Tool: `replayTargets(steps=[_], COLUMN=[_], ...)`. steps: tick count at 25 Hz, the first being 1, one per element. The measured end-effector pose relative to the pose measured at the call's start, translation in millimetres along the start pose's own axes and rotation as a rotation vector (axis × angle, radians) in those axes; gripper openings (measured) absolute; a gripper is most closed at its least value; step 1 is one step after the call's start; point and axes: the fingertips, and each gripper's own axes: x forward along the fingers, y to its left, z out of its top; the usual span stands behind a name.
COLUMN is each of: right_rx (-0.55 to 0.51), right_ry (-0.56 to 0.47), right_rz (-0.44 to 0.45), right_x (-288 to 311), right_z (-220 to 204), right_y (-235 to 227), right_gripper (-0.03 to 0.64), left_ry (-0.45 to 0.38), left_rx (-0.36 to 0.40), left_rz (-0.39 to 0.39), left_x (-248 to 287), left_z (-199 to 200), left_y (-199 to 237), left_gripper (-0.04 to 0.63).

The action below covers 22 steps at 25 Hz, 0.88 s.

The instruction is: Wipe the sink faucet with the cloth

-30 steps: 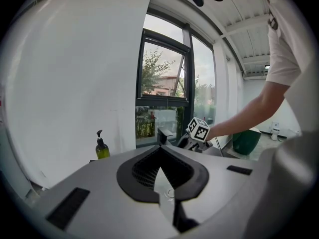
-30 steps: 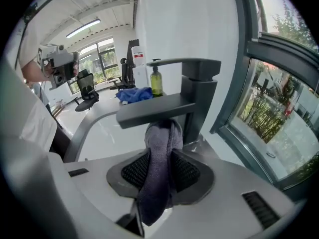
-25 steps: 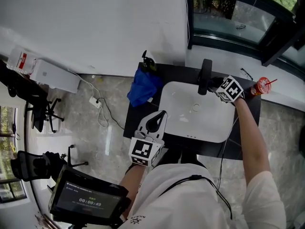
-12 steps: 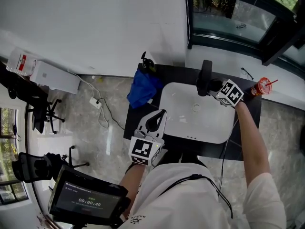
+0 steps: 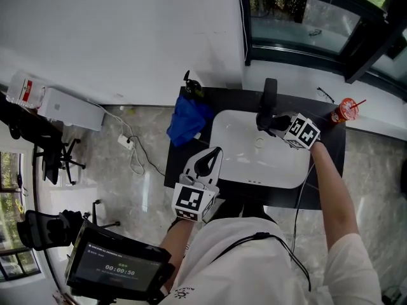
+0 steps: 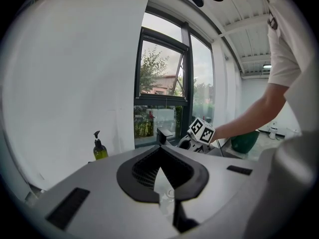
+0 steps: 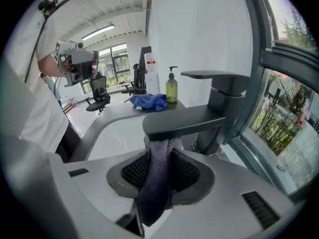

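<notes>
The dark faucet [image 5: 268, 100] stands at the back rim of the white sink [image 5: 245, 164]; in the right gripper view its spout [image 7: 192, 121] juts out just above the jaws. My right gripper [image 5: 275, 124] [image 7: 162, 151] is shut on a grey-purple cloth [image 7: 158, 178], whose top presses against the underside of the spout's end. My left gripper [image 5: 216, 152] [image 6: 160, 152] hovers at the sink's near left corner, shut and holding nothing. From there the faucet [image 6: 163, 133] shows far off beside the right gripper's marker cube [image 6: 202, 129].
A blue cloth [image 5: 186, 118] [image 7: 149, 101] lies crumpled on the dark counter [image 5: 331, 154] left of the sink, beside a green soap bottle [image 7: 172, 89] [image 6: 99, 148]. A red cup [image 5: 343, 110] stands at the counter's right end. A window runs behind the faucet.
My right gripper has slid with the cloth along the spout toward its front end, nearer to me. The left gripper has stayed where it was.
</notes>
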Motion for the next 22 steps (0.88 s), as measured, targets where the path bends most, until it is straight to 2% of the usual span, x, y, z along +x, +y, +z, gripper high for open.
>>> replayTargets(steps=[7,13,18,22], right_rx=[0.004,0.064,0.152,0.216], right_ry=[0.028,0.070,0.047,-0.006], right_rz=[0.072,0.118,0.074,-0.013], right_x=[15.4,17.4,-1.5,-21.3], right_z=[-10.8,-44.9,-63.6,-67.4], right_y=[45.0,94.7,102.9,91.8], right_gripper=[0.120,0.121,0.121,0.121], left_ry=[-0.006,-0.025,-0.044,-0.057], left_rx=[-0.002,-0.004,-0.002,0.002], left_rz=[-0.009,-0.030,-0.061,-0.088], left_x=[-4.9,-7.6,-1.4,6.9], left_z=[-3.6,-2.2,1.0,2.6], left_y=[-2.6,-7.9,-15.5,-21.6], left_gripper=[-0.006,-0.006,-0.006,-0.006])
